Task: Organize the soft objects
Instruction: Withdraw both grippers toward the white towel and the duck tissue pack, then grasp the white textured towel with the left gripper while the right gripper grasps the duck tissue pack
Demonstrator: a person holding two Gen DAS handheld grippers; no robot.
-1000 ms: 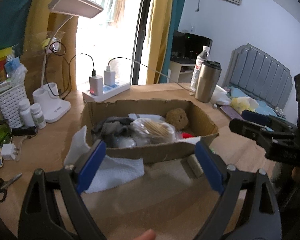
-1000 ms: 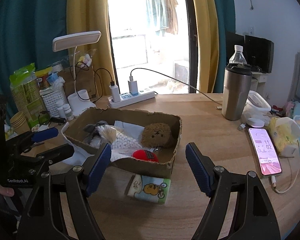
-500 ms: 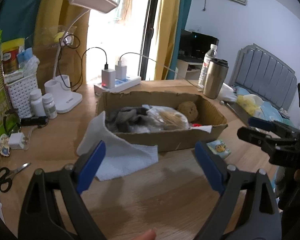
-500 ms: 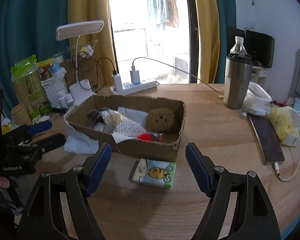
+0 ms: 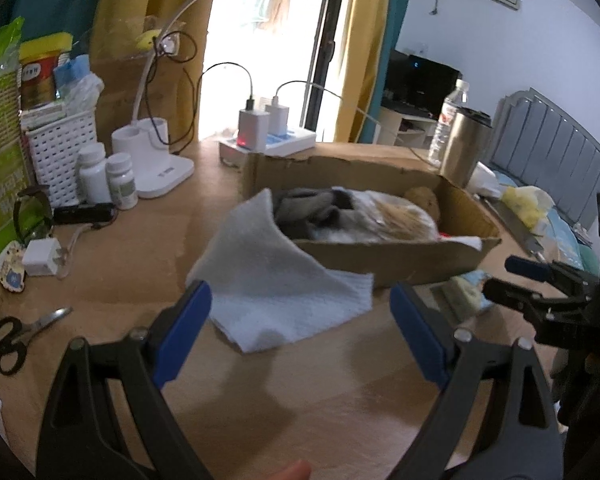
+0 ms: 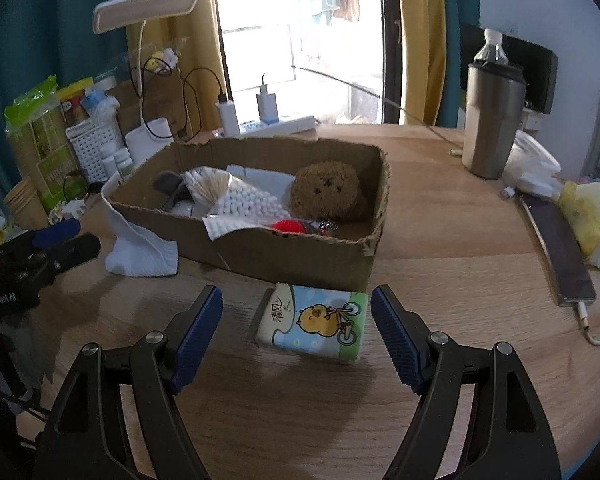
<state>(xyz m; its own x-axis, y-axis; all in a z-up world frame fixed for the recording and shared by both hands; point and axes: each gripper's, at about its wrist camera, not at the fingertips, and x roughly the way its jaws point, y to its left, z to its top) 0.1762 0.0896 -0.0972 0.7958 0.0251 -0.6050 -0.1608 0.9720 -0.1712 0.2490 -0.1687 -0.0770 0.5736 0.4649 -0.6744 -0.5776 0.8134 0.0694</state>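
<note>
right wrist view first: the right tongs (image 6: pixel 296 332) are spread wide and nothing is held, and between the blue pads the tissue pack (image 6: pixel 314 317) is framed, lying flat on the desk (image 6: pixel 440 248) just in front of the cardboard box (image 6: pixel 300 256), touching or nearly touching its front wall. that lineup looks deliberate; the pack is judged to be the next soft thing to be lifted into the box. inside the box a brown plush (image 6: pixel 326 192), a bag of cotton swabs (image 6: pixel 236 196) and something red (image 6: pixel 286 226) are already gathered.

over to the left wrist view, where the left tongs (image 5: pixel 300 332) are also held wide and empty, aimed at the white cloth (image 5: pixel 276 288), which is draped over the box's left end and spilled onto the desk beside it. the cloth is probably that side's job.

now the hard parts. the left view is smeared with motion, so the box contents there are barely told apart. the tissue pack is mostly hidden behind the right tongs in that view. whether the cloth's upper edge is tucked inside the box cannot be made out, and the red item is half buried.
</note>
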